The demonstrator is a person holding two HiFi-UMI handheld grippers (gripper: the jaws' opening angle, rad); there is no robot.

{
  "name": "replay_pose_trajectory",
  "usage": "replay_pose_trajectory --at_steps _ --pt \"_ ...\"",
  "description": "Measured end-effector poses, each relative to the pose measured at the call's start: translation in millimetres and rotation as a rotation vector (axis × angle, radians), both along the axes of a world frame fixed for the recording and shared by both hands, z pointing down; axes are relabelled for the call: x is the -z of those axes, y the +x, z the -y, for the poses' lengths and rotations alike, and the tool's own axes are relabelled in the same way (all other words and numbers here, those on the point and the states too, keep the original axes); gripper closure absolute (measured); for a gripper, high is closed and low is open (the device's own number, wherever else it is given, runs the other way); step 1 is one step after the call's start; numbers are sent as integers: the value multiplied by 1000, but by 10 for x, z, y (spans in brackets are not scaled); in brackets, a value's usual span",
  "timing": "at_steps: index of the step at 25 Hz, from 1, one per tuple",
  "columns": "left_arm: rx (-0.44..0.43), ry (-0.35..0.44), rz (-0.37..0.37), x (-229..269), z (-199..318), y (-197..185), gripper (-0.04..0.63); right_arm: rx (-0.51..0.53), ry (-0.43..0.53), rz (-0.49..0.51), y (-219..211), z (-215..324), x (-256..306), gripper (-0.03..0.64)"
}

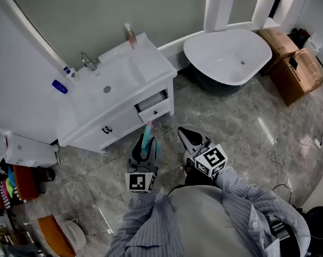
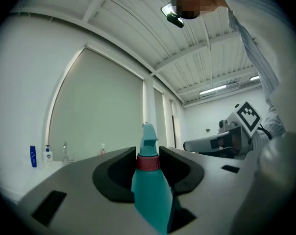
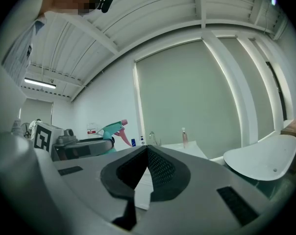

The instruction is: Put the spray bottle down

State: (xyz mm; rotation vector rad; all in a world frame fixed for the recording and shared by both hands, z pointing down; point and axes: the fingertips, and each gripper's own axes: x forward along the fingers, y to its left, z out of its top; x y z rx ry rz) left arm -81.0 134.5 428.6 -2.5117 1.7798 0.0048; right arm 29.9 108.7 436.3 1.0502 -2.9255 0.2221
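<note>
Gripping the teal spray bottle (image 2: pixel 150 190), the left claw (image 2: pixel 148 153) hides its base; right claw (image 3: pixel 147 150) closed, empty.

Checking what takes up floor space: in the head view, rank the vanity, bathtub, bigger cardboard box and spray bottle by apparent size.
1. vanity
2. bathtub
3. bigger cardboard box
4. spray bottle, smallest even though it is nearest the camera

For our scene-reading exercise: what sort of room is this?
Most likely a bathroom: a white sink cabinet with a tap, and a bathtub close beside it.
</note>
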Motion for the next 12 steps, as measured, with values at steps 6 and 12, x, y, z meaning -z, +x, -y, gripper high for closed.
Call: replay_pose_trajectory --at_steps 6,12 --pt "36 -7 10 71 918 121 451 34 0 4 133 927 57 601" --pt "53 -12 33 114 1652 273 451 59 -3 23 263 1703 104 601"
